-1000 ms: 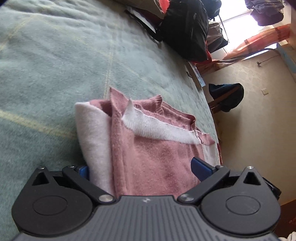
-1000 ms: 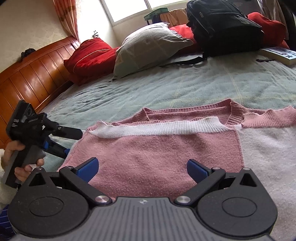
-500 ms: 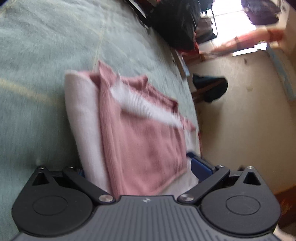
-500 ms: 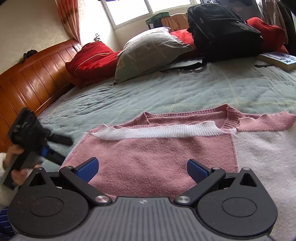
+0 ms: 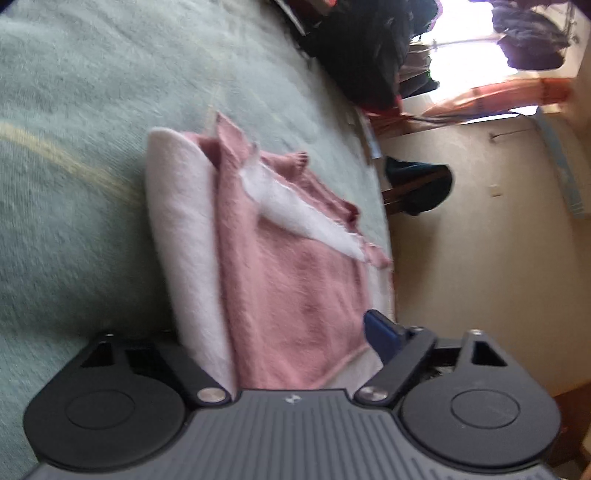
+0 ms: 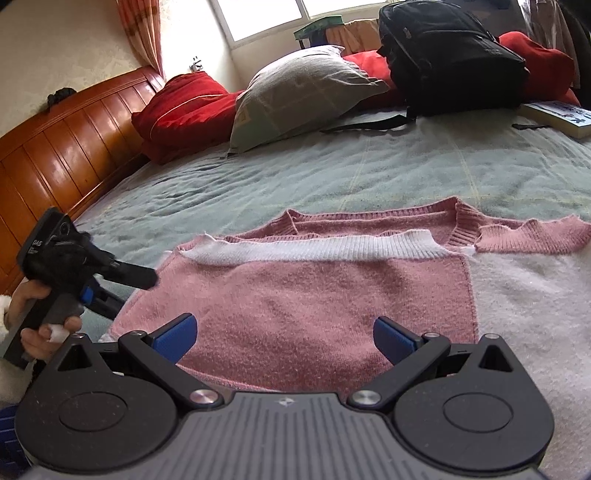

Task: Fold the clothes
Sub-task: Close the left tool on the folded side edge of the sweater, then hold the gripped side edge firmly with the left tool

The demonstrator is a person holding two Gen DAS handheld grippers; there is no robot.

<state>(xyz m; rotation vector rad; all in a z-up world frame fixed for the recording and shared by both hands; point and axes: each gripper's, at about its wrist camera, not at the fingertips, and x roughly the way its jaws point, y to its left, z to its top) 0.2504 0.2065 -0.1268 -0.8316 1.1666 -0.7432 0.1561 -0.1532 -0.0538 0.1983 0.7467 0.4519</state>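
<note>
Left gripper (image 5: 295,332), jaws closing around the folded sweater's (image 5: 288,280) edge; right gripper (image 6: 284,332) spread above it.

Daylight floods in through the window (image 6: 280,18), which is blown out to white in both views. The right wrist view is sharp, with glare on the wooden headboard (image 6: 62,122). The left wrist view is smeared by motion blur across the sweater (image 5: 280,258). Fisheye bending curves both frames' edges.

Pink-and-white sweater (image 6: 332,295); green bedspread (image 6: 332,173)
</note>
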